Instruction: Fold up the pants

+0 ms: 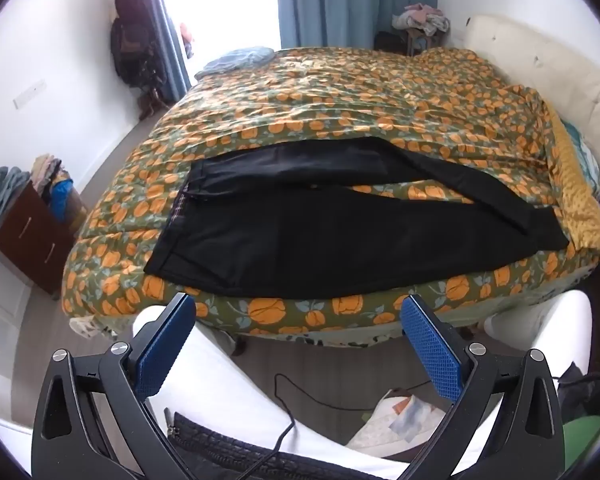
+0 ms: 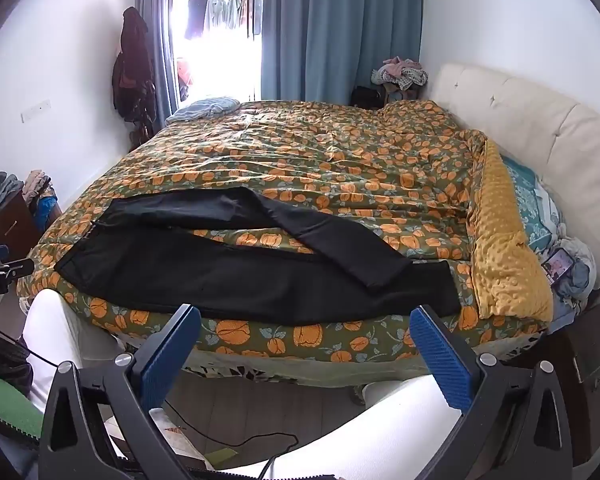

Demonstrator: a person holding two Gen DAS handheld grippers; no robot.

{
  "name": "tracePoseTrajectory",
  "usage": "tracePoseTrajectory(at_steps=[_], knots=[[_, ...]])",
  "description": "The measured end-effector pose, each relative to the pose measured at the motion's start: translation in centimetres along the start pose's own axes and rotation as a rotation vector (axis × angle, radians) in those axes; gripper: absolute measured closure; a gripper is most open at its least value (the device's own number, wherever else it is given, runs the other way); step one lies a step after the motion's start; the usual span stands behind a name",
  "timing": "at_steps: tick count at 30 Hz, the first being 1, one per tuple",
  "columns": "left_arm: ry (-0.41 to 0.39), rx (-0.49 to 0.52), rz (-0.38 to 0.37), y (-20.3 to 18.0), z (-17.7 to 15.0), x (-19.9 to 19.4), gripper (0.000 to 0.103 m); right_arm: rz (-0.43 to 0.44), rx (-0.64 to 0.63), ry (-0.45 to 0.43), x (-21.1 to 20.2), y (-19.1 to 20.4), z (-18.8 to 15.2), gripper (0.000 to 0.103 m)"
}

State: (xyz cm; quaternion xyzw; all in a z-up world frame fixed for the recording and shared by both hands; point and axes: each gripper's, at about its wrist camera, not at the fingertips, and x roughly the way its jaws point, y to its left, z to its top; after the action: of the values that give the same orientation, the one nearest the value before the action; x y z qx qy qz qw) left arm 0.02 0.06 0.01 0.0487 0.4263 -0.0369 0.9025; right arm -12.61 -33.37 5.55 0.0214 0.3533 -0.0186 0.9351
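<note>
Left wrist view looks down over the near edge of a bed (image 1: 380, 80) covered by a green quilt (image 1: 320, 112) printed with orange fruit. A pair of black pants (image 1: 300, 240) lies across the near part of the quilt, waistband toward the left and the legs running to the right. The near leg lies flat along the bed's edge; the far leg bends back across it, so its end rests on top of the near leg at the right, with a strip of quilt showing between the two. The left tongs (image 1: 299, 312) hang spread wide in front of the bed edge, with nothing between the blue pads (image 1: 432, 352), clear of the cloth. Below them show the person's white-trousered legs (image 1: 220, 380) and a black cable (image 1: 284, 432) on the floor.

In the right wrist view the right tongs (image 2: 305, 324) are likewise spread wide and empty, short of the pants (image 2: 220, 280). A mustard blanket (image 2: 504, 248) lies at the quilt's right end, beside a cream headboard (image 2: 520, 128). Blue curtains (image 2: 324, 28) hang behind the bed.
</note>
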Motion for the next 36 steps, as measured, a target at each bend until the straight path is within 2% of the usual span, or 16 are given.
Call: tracePoseTrajectory(at_steps=[9,13,17,23,29,36], knots=[[-0.018,0.020,-0.053,0.6,0.0,-0.3,0.001,-0.019,-0.029,-0.014,-1.0,1.3,0.5,0.000],[-0.026,-0.011,-0.071,0.8,0.6,-0.1,0.001,-0.006,-0.028,-0.037,-1.5,2.0,1.0,0.000],[-0.039,-0.011,-0.052,0.1,1.2,0.2,0.001,0.004,-0.064,-0.061,-1.3,2.7,1.9,0.000],[-0.047,0.029,-0.075,-1.0,1.4,-0.1,0.001,-0.007,-0.061,-0.049,-1.0,2.8,1.9,0.000],[-0.012,-0.005,-0.131,-1.7,2.0,0.8,0.001,0.008,-0.032,-0.025,-0.6,2.3,1.3,0.000],[0.028,-0.009,-0.125,-1.8,2.1,1.5,0.001,0.019,-0.006,-0.009,1.4,1.3,1.6,0.000]])
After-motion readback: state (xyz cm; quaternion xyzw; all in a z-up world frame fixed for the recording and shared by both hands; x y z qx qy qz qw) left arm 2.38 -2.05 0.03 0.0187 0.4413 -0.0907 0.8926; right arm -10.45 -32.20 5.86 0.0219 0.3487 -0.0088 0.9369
